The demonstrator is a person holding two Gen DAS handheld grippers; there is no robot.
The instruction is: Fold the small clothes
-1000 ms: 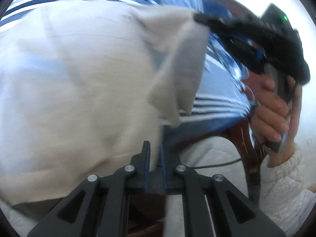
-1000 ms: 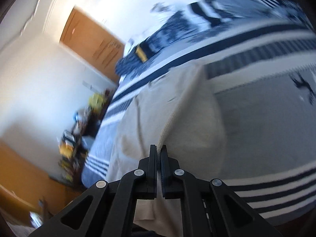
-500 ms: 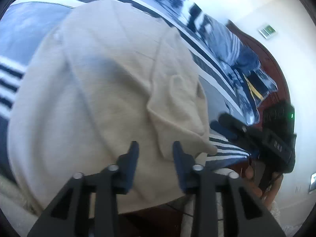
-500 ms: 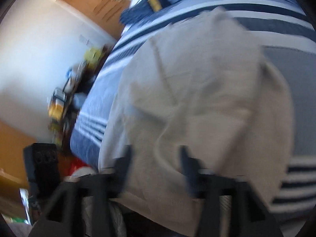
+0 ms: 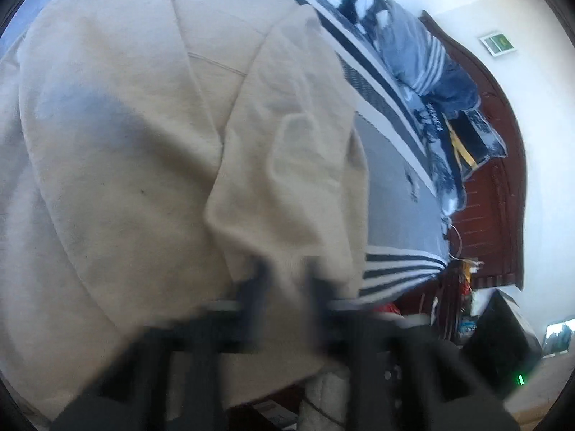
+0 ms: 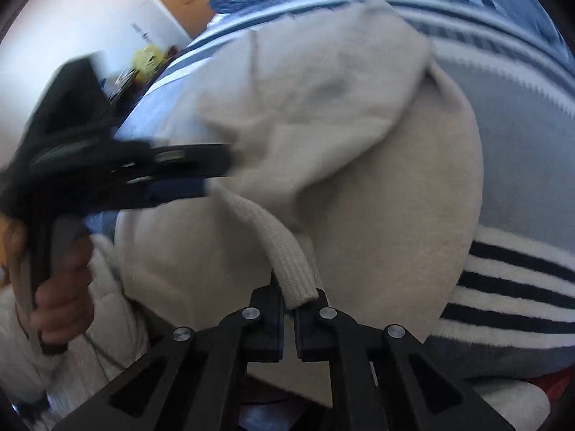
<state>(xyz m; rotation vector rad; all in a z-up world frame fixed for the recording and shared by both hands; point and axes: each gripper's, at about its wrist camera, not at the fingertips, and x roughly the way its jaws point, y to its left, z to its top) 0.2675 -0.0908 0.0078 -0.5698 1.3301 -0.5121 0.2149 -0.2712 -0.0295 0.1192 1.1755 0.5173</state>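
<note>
The right gripper (image 6: 289, 296) has just closed its jaws on the ribbed cuff (image 6: 287, 251) of the beige sweater (image 6: 359, 179). The left gripper (image 5: 287, 280), blurred, has also just closed, pinching a sweater fold. The sweater lies spread on a blue striped blanket (image 5: 402, 186) covering the bed; a dark wooden headboard (image 5: 492, 179) stands beyond.

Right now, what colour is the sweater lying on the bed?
Beige, or cream. The sweater shows best in the right wrist view.

Both grippers reopened, then closed on the beige garment (image 6: 359, 179).
</note>
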